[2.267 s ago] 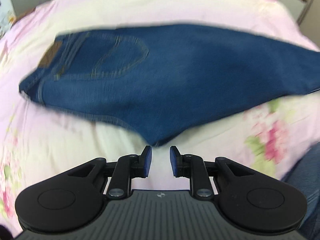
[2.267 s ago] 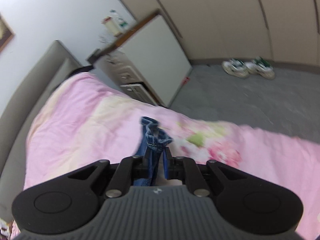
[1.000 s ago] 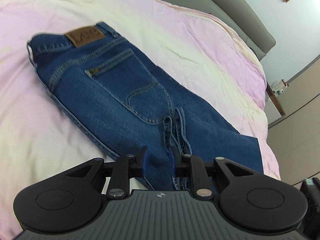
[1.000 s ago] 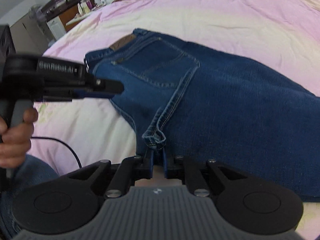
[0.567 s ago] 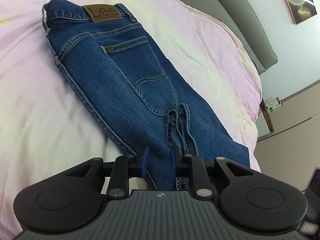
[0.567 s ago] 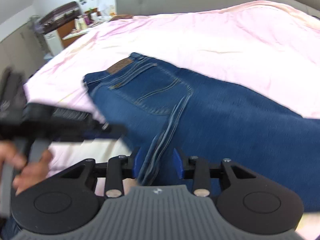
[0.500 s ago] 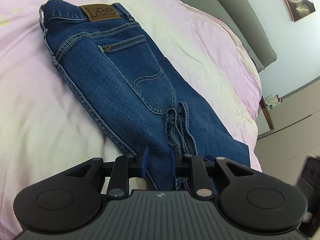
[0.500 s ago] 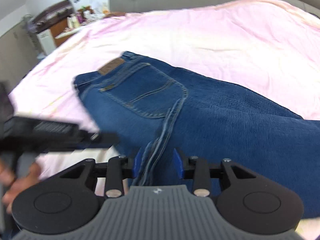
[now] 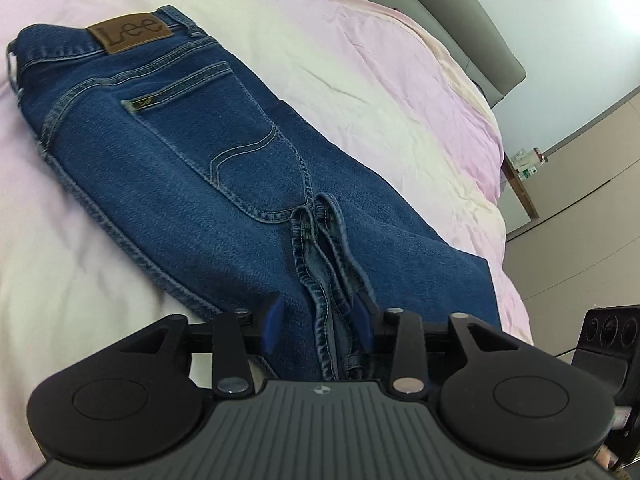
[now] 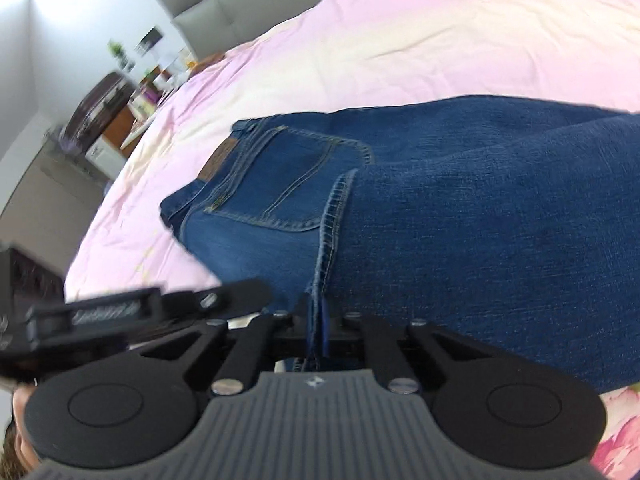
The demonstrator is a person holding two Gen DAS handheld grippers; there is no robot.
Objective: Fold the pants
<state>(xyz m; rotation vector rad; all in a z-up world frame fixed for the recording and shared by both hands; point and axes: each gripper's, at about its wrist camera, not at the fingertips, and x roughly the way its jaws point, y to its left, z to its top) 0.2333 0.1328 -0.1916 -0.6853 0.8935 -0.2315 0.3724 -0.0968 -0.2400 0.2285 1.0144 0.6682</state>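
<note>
Blue jeans [image 9: 192,152] lie on the pink bed, folded lengthwise, back pocket and brown waist patch [image 9: 130,32] up. The leg ends are folded back over the seat, hems [image 9: 320,232] near the pocket. My left gripper [image 9: 316,324] is open, its blue pads either side of the hems. In the right wrist view the jeans [image 10: 460,220] fill the middle. My right gripper [image 10: 316,320] is shut on the hem edge [image 10: 328,240]. The left gripper [image 10: 140,312] shows beside it, at the left.
The pink and cream bedspread [image 9: 360,60] extends all round the jeans. A grey headboard [image 9: 460,12] stands at the far side, a nightstand [image 9: 520,184] at the right. A dresser [image 10: 108,120] with small items stands beyond the bed in the right wrist view.
My right gripper, open half a second ago, has shut on the hem edge. My left gripper has opened wider around the hems. The leg ends were laid over the seat.
</note>
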